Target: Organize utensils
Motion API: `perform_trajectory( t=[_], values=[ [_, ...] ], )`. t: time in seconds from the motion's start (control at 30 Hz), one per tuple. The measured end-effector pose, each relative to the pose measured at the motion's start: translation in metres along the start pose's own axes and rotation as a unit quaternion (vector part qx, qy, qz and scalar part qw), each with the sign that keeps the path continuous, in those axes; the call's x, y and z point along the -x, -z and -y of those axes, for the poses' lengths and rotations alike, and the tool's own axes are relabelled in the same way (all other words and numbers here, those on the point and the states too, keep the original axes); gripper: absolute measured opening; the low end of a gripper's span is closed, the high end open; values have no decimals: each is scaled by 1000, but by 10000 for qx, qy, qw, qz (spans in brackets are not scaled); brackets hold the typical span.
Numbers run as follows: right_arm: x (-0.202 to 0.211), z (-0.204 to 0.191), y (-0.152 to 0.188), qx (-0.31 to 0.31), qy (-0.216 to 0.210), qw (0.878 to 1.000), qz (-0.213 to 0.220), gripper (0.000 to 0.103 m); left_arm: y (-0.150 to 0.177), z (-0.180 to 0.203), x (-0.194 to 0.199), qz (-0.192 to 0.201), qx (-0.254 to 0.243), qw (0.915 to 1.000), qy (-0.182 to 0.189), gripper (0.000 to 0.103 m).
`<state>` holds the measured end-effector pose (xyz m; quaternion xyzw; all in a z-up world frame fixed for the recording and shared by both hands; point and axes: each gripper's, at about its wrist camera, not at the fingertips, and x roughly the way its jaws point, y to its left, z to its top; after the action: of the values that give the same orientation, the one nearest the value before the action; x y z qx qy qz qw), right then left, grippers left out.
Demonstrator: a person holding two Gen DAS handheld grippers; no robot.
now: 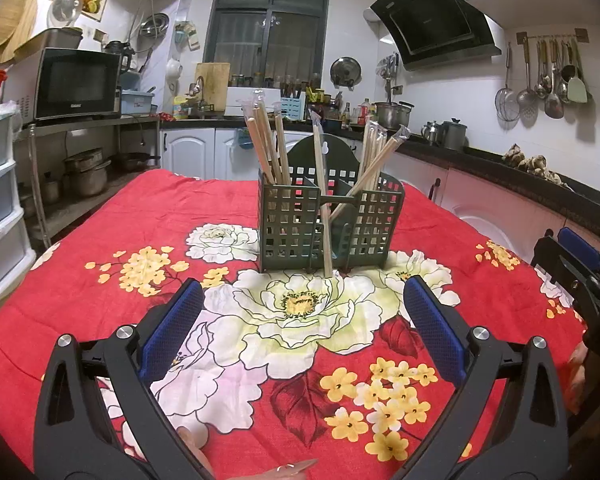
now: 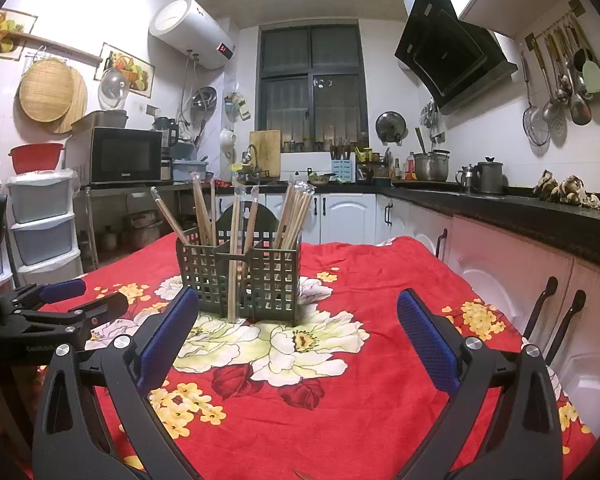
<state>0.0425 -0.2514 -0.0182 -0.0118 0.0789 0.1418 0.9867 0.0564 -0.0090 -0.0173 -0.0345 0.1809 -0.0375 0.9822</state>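
A dark green lattice utensil holder [image 1: 328, 224] stands in the middle of the table, on the red floral cloth [image 1: 148, 216]. It also shows in the right wrist view [image 2: 242, 276]. Wrapped wooden chopsticks [image 1: 268, 140] stand in its compartments, leaning outward; they show in the right wrist view too [image 2: 296, 216]. One chopstick [image 1: 323, 200] leans against the holder's front with its tip on the cloth. My left gripper [image 1: 304, 300] is open and empty, short of the holder. My right gripper [image 2: 298, 316] is open and empty, also short of it.
The right gripper shows at the right edge of the left wrist view [image 1: 576, 272]; the left gripper shows at the left of the right wrist view [image 2: 56, 304]. A black counter [image 2: 500, 204] with white cabinets runs along the right. Plastic drawers [image 2: 44, 224] stand at the left.
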Motion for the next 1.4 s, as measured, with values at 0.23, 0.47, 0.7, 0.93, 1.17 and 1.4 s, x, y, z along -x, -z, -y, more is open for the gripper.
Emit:
perform_trajectory(
  t=[0.23, 0.47, 0.7, 0.93, 1.17, 1.4],
  values=[
    [0, 0, 0, 5, -2, 10000, 5, 97, 0, 1, 0, -3, -3, 10000, -2, 93],
    [0, 1, 0, -7, 5, 10000, -4, 97, 0, 0, 0, -12, 11, 10000, 1, 93],
    [1, 2, 0, 0, 8, 10000, 6, 97, 0, 1, 0, -40, 9, 10000, 6, 93],
    [1, 2, -1, -27, 32, 10000, -8, 97, 1, 1, -1, -62, 26, 10000, -17, 93],
    [1, 2, -1, -26, 28, 10000, -13, 97, 1, 0, -1, -60, 19, 10000, -11, 93],
    [5, 2, -5, -91, 98, 9999, 2, 97, 1, -1, -2, -81, 52, 9999, 33, 93]
  ],
)
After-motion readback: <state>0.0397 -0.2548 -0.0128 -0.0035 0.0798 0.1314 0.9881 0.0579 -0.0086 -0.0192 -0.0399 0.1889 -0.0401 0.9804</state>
